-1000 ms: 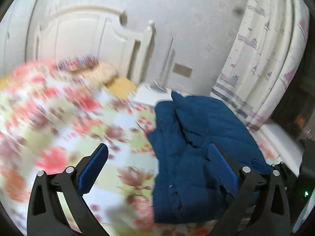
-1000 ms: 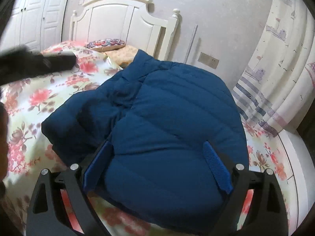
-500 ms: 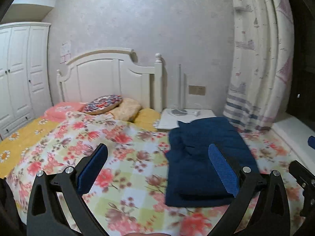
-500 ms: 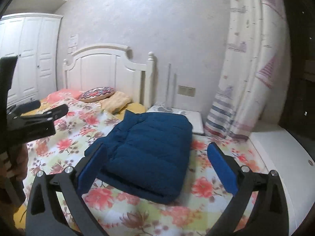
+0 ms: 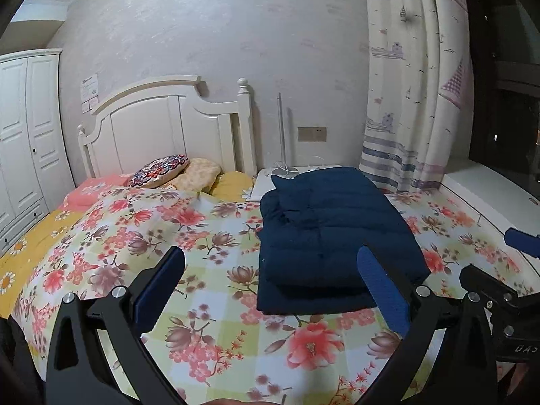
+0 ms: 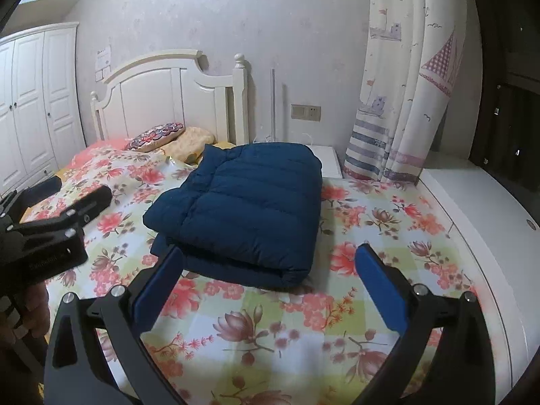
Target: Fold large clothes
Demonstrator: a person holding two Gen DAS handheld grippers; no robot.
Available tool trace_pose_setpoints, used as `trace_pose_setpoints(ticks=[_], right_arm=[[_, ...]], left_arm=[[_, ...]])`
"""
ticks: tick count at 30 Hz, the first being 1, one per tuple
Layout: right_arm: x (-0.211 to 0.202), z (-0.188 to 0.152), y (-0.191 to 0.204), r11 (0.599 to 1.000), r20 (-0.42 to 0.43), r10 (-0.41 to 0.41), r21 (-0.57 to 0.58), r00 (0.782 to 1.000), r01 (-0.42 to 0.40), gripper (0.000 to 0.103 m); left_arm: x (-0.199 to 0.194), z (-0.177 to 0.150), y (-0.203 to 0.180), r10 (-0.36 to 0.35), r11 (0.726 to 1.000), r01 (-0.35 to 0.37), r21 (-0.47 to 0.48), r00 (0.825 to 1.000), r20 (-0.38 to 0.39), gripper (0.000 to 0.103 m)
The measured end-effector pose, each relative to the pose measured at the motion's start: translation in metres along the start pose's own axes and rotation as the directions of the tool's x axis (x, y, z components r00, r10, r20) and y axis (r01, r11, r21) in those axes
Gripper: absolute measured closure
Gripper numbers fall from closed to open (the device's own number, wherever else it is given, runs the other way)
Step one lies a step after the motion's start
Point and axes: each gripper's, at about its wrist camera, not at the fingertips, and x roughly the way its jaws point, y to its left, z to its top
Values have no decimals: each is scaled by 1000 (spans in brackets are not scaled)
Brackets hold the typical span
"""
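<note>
1. Since the earlier frames both grippers have backed away from the garment: a second ago the right one hung close over the quilting, and now each view takes in the whole room with the coat lying clear of the fingers.
2. Left gripper (image 5: 270, 285) stands with its jaws wide and nothing between them; right gripper (image 6: 268, 280) is likewise spread wide and empty (its blue pads frame bare bedding only).
3. Navy down jacket (image 6: 246, 209) lies folded into a thick rectangle on the floral quilt (image 6: 270, 320), at centre frame in the right view and right of centre in the left view (image 5: 334, 233), its far end toward the white nightstand (image 6: 325, 160).
4. Folding looks finished or nearly so: layers are stacked, with one lower layer poking out at the near left edge.
5. Handling, as a judgement: the padded shell should be light, soft and springy, likely slick, so a pinch on the puffy middle would slip or puff the stack open.
6. Better holds would be the doubled near edge or a corner, where several layers can be clamped together, one gripper to each side.
</note>
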Motion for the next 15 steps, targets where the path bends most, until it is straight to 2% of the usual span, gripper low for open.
trace_pose_setpoints(ticks=[15], right_arm=[[0,2,4,1000,-17,1,-2,1000,-1,2]], left_arm=[[3,-7,-4,-22,1000,22,0,999,-29,5]])
